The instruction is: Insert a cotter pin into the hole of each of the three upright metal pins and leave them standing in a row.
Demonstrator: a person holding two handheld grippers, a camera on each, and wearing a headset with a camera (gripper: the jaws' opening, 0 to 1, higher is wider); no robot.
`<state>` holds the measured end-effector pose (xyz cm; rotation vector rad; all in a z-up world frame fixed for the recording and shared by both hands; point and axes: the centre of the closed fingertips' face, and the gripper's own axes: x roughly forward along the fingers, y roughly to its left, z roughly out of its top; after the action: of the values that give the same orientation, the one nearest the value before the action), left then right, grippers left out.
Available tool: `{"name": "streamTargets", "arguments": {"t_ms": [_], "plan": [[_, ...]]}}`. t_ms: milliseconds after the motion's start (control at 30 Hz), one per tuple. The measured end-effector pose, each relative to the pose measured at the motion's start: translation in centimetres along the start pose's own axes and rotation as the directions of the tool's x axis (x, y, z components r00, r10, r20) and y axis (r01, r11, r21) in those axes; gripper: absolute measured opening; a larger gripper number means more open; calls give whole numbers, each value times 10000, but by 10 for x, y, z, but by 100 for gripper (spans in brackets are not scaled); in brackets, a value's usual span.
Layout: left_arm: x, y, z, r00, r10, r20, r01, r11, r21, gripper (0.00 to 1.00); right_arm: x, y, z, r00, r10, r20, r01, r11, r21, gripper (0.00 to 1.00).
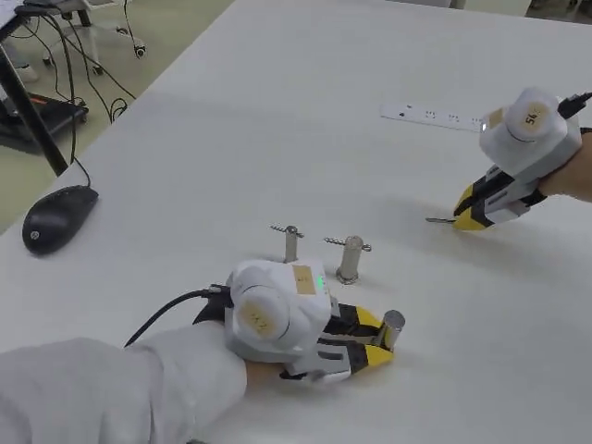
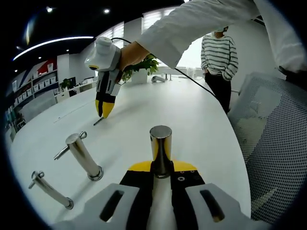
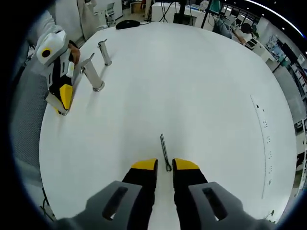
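Observation:
My left gripper (image 1: 381, 340) lies low on the white table, shut on an upright metal pin (image 1: 393, 326) whose top (image 2: 160, 143) stands between its yellow tips. Behind it two more metal pins (image 1: 290, 242) (image 1: 350, 257) stand upright, each with a cotter pin through its head; they also appear in the left gripper view (image 2: 84, 155) (image 2: 48, 189). My right gripper (image 1: 462, 220) is at the far right, tips down on the table. A loose cotter pin (image 3: 165, 149) lies flat there, its loop end in the narrow gap between the open jaws.
A black mouse (image 1: 57, 217) sits near the table's left edge with cables on the floor beyond it. A white power strip (image 1: 435, 116) lies at the back right. A person in a striped top (image 2: 219, 52) stands past the table, and a mesh chair (image 2: 278, 143) is close by.

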<state>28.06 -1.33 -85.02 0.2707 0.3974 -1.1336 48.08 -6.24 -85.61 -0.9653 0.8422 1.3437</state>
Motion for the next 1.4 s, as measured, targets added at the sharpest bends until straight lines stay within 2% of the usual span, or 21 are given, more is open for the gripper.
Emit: {"name": "streamTargets", "arguments": {"t_ms": [67, 233, 433, 600, 900, 1133, 1233, 1300, 1367, 1400], "plan": [[0, 0, 0, 10000, 12, -12, -12, 10000, 6, 11, 3, 0, -2, 9997, 158, -189, -161, 9998, -155, 14], [0, 1, 0, 10000, -21, -4, 21, 10000, -89, 11, 2, 4, 0, 9986, 446, -267, -452, 9987, -216, 10], [0, 1, -2, 9999, -105, -71, 104, 9998, -163, 12, 1, 6, -1, 9990, 279, -362, -289, 9992, -280, 6], [0, 2, -5, 9998, -116, -150, 111, 9995, -309, 23, 1, 7, -1, 9994, 243, -228, -243, 9997, 8, 6], [-5, 1, 1, 9999, -132, 33, 134, 9981, -600, 33, 0, 9, -1, 9997, 74, -237, -75, 10000, -27, 5], [-10, -7, 6, 9994, -355, 41, 357, 9986, -380, 39, -2, 11, -7, 9999, 74, -142, -72, 9998, 159, 4], [-13, -8, 9, 9993, -364, 90, 368, 9982, -473, 42, -4, 10, -6, 10000, 62, -56, -61, 9996, 273, 4], [-16, -8, 11, 9992, -376, 140, 383, 9978, -535, 44, -7, 15, -6, 10000, 77, -20, -76, 9996, 271, 4], [-18, -8, 13, 9992, -357, 157, 365, 9977, -564, 45, -7, 13, -5, 10000, 73, -55, -72, 9997, 222, 4], [-20, -8, 15, 9993, -330, 190, 340, 9977, -594, 45, -9, 17, -5, 10000, 68, -57, -67, 9998, 191, 4]]}}
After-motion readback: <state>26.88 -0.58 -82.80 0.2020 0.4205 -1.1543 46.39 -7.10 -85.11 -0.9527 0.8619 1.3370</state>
